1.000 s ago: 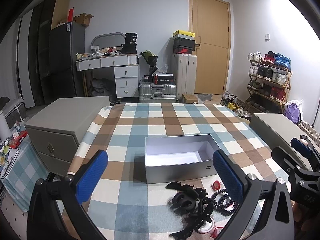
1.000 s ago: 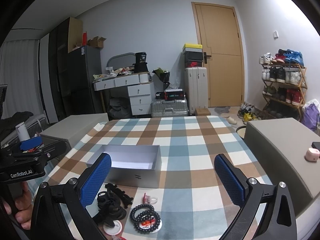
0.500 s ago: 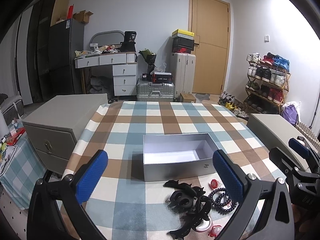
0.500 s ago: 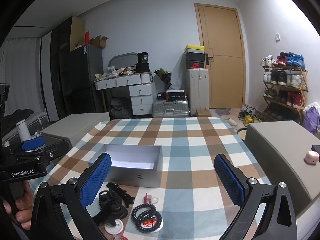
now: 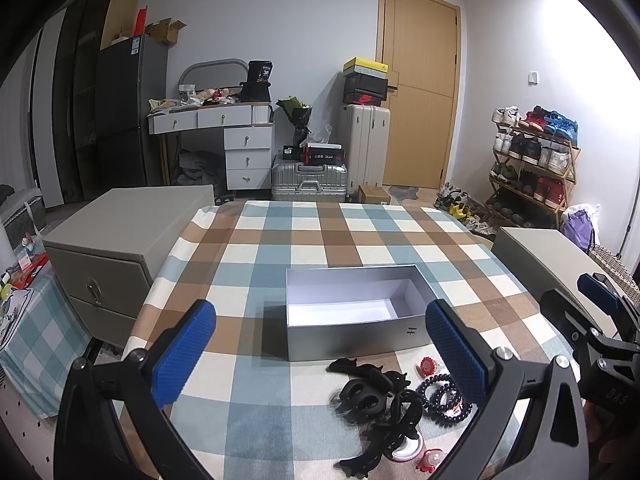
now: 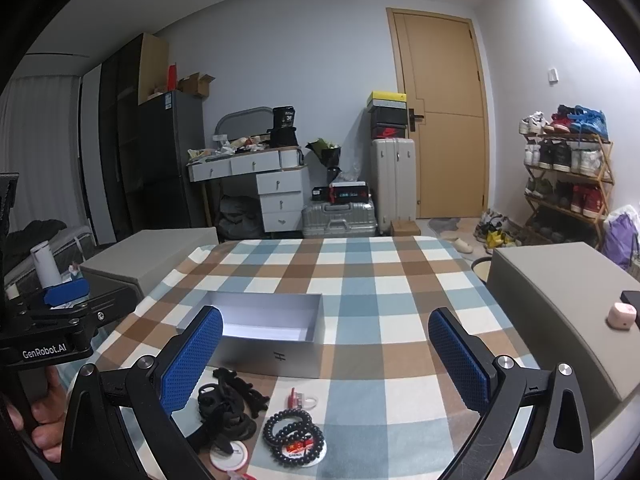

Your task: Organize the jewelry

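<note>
An open grey box (image 5: 352, 310) with a white, empty inside rests on the checked tablecloth (image 5: 280, 240); the right wrist view shows the box (image 6: 264, 336) left of centre. In front of it lies a heap of black hair clips (image 5: 376, 396), black coil bands (image 5: 442, 398) and a small red clip (image 5: 428, 366). From the right wrist, the clips (image 6: 228, 400), coil bands (image 6: 292, 432) and red clip (image 6: 298, 400) lie close below. My left gripper (image 5: 320, 352) hovers open over the heap. My right gripper (image 6: 326, 360) is open too, empty, just right of the heap.
Grey drawer cabinets flank the table, one left (image 5: 116, 240) and one right (image 6: 560, 304) carrying a small pink object (image 6: 620, 315). A round white tag (image 6: 230, 454) lies near the front edge. Suitcases, a desk and a shoe rack (image 5: 532, 168) stand beyond.
Both views have drifted slightly back and up, so the box and heap sit a little lower and nearer in frame. Both grippers stay open; nothing on the table has moved.
</note>
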`<state>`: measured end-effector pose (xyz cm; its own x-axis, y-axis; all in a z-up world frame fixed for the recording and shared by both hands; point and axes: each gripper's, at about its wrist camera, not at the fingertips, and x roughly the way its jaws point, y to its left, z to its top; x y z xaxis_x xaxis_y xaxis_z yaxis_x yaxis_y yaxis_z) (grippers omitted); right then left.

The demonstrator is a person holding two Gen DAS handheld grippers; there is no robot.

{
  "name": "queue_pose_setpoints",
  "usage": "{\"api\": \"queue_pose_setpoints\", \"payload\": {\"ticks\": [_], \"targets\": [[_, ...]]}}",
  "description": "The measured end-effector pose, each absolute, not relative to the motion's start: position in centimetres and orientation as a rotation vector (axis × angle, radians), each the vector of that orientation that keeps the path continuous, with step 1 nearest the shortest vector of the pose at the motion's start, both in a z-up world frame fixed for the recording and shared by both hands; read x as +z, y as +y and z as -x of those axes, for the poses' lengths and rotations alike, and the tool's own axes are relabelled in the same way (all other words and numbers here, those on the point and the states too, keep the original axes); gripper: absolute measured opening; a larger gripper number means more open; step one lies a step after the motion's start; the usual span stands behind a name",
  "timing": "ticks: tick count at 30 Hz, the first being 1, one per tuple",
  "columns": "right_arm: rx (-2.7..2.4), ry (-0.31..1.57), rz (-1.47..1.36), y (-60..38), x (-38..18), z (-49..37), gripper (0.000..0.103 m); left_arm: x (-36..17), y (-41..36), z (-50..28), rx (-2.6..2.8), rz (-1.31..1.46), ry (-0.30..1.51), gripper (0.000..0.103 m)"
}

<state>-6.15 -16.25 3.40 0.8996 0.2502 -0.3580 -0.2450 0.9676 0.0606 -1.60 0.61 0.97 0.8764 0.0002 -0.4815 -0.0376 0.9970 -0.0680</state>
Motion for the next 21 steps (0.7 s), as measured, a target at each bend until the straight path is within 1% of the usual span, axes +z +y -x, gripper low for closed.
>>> {"api": "queue_pose_setpoints", "payload": {"ticks": [21], "targets": [[0.246,0.377,-0.016,-16.60,3.29,6.07,0.103,0.52,0.67,1.58,-0.015,0.078,0.521,0.102]]}}
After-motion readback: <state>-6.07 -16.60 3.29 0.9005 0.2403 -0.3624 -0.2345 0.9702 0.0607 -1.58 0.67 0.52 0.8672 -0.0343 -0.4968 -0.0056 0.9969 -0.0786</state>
